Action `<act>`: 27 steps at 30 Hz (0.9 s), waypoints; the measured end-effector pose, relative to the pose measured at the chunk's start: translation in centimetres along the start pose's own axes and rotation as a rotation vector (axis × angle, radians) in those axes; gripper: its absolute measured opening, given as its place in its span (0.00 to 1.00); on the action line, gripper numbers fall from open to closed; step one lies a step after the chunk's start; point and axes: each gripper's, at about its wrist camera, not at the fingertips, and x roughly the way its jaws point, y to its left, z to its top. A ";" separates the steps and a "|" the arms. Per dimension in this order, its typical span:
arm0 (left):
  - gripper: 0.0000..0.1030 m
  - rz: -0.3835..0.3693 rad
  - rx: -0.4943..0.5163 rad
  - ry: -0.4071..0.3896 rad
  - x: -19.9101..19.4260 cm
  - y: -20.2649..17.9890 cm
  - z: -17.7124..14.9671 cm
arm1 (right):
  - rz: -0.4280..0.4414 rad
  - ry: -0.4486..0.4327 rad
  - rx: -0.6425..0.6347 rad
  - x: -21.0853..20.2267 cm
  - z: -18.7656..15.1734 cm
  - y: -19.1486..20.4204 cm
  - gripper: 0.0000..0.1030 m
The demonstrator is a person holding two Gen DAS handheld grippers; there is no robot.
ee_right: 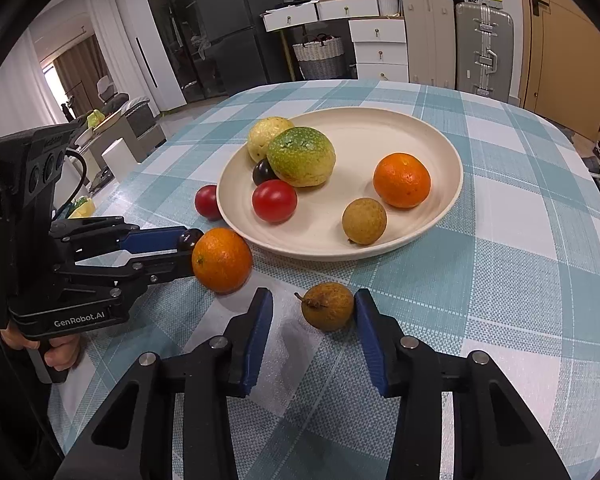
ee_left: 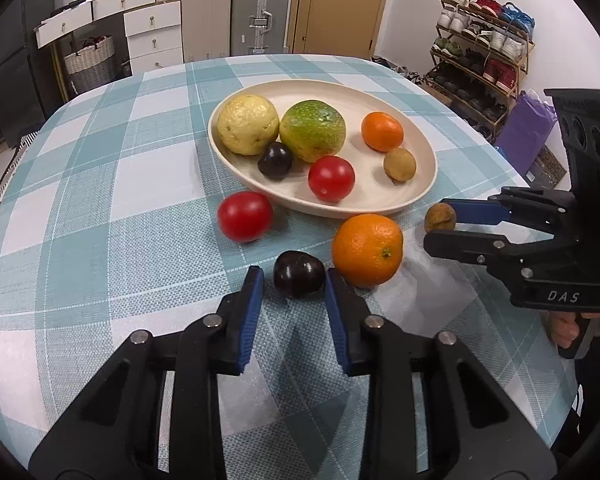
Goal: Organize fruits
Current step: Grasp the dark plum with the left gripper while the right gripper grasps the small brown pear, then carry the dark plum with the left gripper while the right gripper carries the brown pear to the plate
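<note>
A cream plate (ee_left: pixel 420 196) (ee_right: pixel 440 216) holds a yellow fruit (ee_left: pixel 248 124), a green fruit (ee_left: pixel 312 130), a small orange (ee_left: pixel 382 131), a brown longan (ee_left: pixel 399 164), a dark plum (ee_left: pixel 275 160) and a red tomato (ee_left: pixel 331 178). On the cloth lie a red tomato (ee_left: pixel 245 216), an orange (ee_left: pixel 367 249) (ee_right: pixel 221 260), a dark plum (ee_left: pixel 299 274) (ee_right: pixel 190 239) and a brown longan (ee_left: pixel 440 217) (ee_right: pixel 327 306). My left gripper (ee_left: pixel 293 280) is open around the plum. My right gripper (ee_right: pixel 313 302) is open around the longan, which touches the right pad.
The table has a teal-and-white checked cloth (ee_left: pixel 120 200). Drawers, suitcases and a door stand behind it; a shoe rack (ee_left: pixel 480 52) is at the right. The loose orange sits between the two grippers, close to the plate's near rim.
</note>
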 end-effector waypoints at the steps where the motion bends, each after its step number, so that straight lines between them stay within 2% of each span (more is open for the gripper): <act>1: 0.26 0.001 0.003 0.000 0.0 -0.1 0.0 | 0.000 -0.001 -0.001 0.0 0.0 0.0 0.43; 2: 0.23 -0.004 0.004 0.000 0.0 -0.2 0.0 | 0.000 -0.002 -0.001 0.0 0.0 0.0 0.43; 8: 0.22 -0.003 0.006 -0.002 0.0 -0.4 0.0 | 0.000 -0.004 0.001 -0.1 0.0 -0.1 0.41; 13: 0.22 0.003 -0.001 -0.009 -0.2 -0.3 -0.1 | -0.013 0.003 -0.005 0.1 0.0 -0.1 0.30; 27: 0.22 0.003 -0.039 -0.088 -2.7 0.5 -0.2 | -0.024 -0.043 0.006 -1.3 -0.1 -0.3 0.28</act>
